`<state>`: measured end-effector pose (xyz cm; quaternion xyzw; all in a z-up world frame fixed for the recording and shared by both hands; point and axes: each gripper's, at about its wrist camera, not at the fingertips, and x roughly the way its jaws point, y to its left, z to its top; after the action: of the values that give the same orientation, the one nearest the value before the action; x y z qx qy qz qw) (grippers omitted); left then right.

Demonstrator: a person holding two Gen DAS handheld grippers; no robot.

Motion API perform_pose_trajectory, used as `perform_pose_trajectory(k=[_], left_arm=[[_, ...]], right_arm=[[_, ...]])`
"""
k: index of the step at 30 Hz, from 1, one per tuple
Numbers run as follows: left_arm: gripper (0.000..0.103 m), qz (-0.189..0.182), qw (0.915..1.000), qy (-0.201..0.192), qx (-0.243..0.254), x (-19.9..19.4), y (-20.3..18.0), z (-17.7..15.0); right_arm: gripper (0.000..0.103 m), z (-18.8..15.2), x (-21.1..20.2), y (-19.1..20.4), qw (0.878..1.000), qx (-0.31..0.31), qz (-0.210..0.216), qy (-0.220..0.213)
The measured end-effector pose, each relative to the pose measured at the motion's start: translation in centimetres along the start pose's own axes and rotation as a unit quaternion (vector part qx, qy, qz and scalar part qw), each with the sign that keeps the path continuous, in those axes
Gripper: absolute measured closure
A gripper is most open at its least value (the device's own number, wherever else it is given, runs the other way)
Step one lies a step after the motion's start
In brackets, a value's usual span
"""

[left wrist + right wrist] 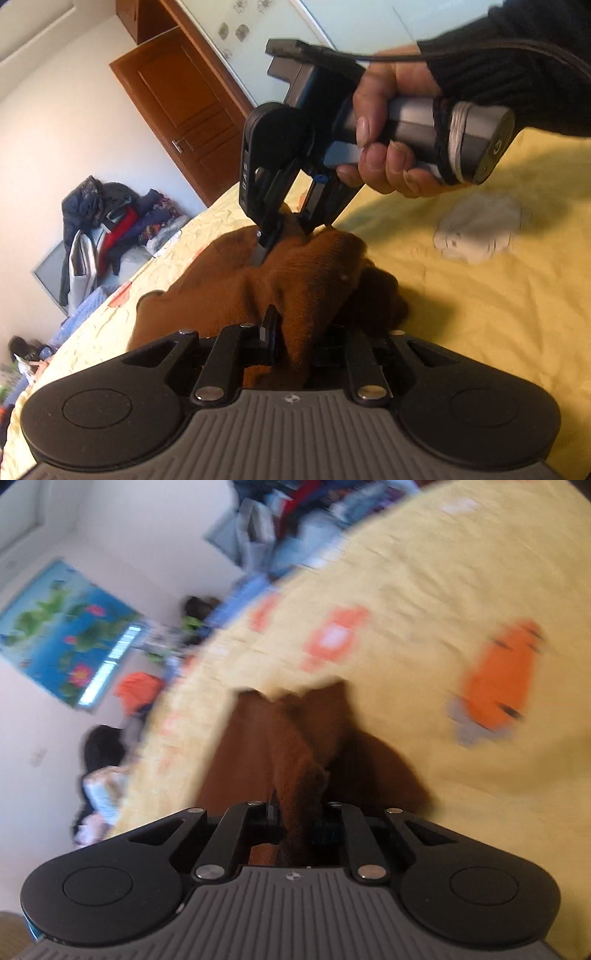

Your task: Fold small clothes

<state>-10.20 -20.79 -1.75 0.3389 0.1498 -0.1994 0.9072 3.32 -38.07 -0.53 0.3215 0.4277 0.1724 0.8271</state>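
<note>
garment [295, 280] on bedspread [480, 314]; cloth [480, 236] right

Both views are bright, lit by soft daylight. The left wrist view is sharp, with fisheye bending at its edges, and a dark shadow falls at lower centre beside the brown garment [295, 280] on the yellow bedspread [480, 314]. The right wrist view is heavily motion-blurred, most across its upper half.

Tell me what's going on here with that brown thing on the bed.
A person is folding a small brown fleecy garment on a yellow patterned bedspread. The left hand-held gripper is shut on its near edge, and the right hand-held gripper pinches its far edge. A crumpled white cloth lies apart, untouched.
</note>
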Motion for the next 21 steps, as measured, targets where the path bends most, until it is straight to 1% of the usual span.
perform_pose_trajectory(k=[1, 2, 3, 5, 6, 7, 8, 9, 10, 11, 12, 13, 14, 15, 16, 17, 19, 21], left_arm=[[0.088, 0.002, 1.0, -0.002, 0.007, -0.1, -0.3, 0.0], [0.088, -0.002, 1.0, -0.003, 0.001, -0.3, -0.1, 0.0], [0.088, -0.009, 0.9998, -0.005, -0.014, 0.2, 0.9, 0.1], [0.088, -0.017, 0.999, -0.013, -0.039, 0.0, 1.9, 0.1], [0.088, -0.019, 0.9986, -0.015, -0.048, 0.0, 2.0, 0.0], [0.085, -0.02, 0.9983, -0.015, -0.053, 0.0, 2.1, -0.1], [0.085, -0.024, 0.9978, -0.014, -0.06, -0.1, 2.2, -0.2], [0.083, -0.03, 0.997, -0.014, -0.07, 0.1, 2.5, -0.5], [0.077, -0.036, 0.9962, -0.019, -0.078, -0.3, 2.8, -0.7], [0.071, -0.038, 0.9956, -0.024, -0.082, -0.5, 3.3, -0.8], [0.053, -0.039, 0.9954, -0.027, -0.083, -1.0, 3.6, -1.1], [0.029, -0.037, 0.9952, -0.034, -0.083, -1.4, 4.3, -1.6], [0.02, -0.029, 0.9951, -0.045, -0.083, -2.2, 4.6, -2.4], [0.012, -0.015, 0.9948, -0.059, -0.081, -2.9, 5.0, -3.5], [0.012, -0.004, 0.9952, -0.064, -0.074, -3.8, 5.2, -4.4], [0.012, 0.005, 0.9958, -0.06, -0.068, -4.4, 5.6, -5.1], [0.012, 0.032, 0.9964, -0.041, -0.067, -4.9, 6.6, -6.8], [0.012, 0.052, 0.9949, -0.011, -0.086, -5.3, 7.4, -7.9]], right_arm=[[0.088, -0.2, -0.3, -0.1, 1.0, 0.009, 0.011, -0.008], [0.087, -0.3, -0.5, 0.3, 1.0, 0.004, 0.014, -0.014], [0.086, -0.5, -0.8, 0.8, 1.0, -0.008, 0.016, -0.021], [0.086, -0.5, -1.0, 1.6, 0.999, -0.022, 0.02, -0.029], [0.086, -0.4, -1.1, 1.8, 0.999, -0.025, 0.023, -0.035], [0.086, -0.3, -1.0, 1.7, 0.999, -0.024, 0.025, -0.038], [0.087, -0.3, -0.6, 1.3, 0.999, -0.018, 0.016, -0.032], [0.087, -0.3, 0.0, 0.6, 1.0, -0.013, 0.002, -0.021], [0.09, -0.4, 0.4, -0.1, 1.0, -0.007, 0.001, -0.017], [0.09, -0.6, 0.0, -0.6, 1.0, 0.005, 0.012, -0.02], [0.086, -0.6, -0.3, -0.7, 1.0, 0.018, 0.015, -0.021], [0.08, -0.7, -0.9, -0.6, 0.999, 0.026, 0.02, -0.027], [0.069, -0.9, -1.6, -0.5, 0.999, 0.031, 0.023, -0.036], [0.059, -1.2, -2.4, -0.3, 0.998, 0.033, 0.024, -0.048], [0.035, -1.5, -3.4, 0.0, 0.997, 0.035, 0.022, -0.062], [0.02, -2.1, -4.5, 0.3, 0.996, 0.037, 0.021, -0.078], [0.021, -3.2, -6.4, 1.0, 0.994, 0.03, 0.035, -0.096], [0.021, -4.8, -7.8, 1.7, 0.994, 0.021, 0.045, -0.102]])
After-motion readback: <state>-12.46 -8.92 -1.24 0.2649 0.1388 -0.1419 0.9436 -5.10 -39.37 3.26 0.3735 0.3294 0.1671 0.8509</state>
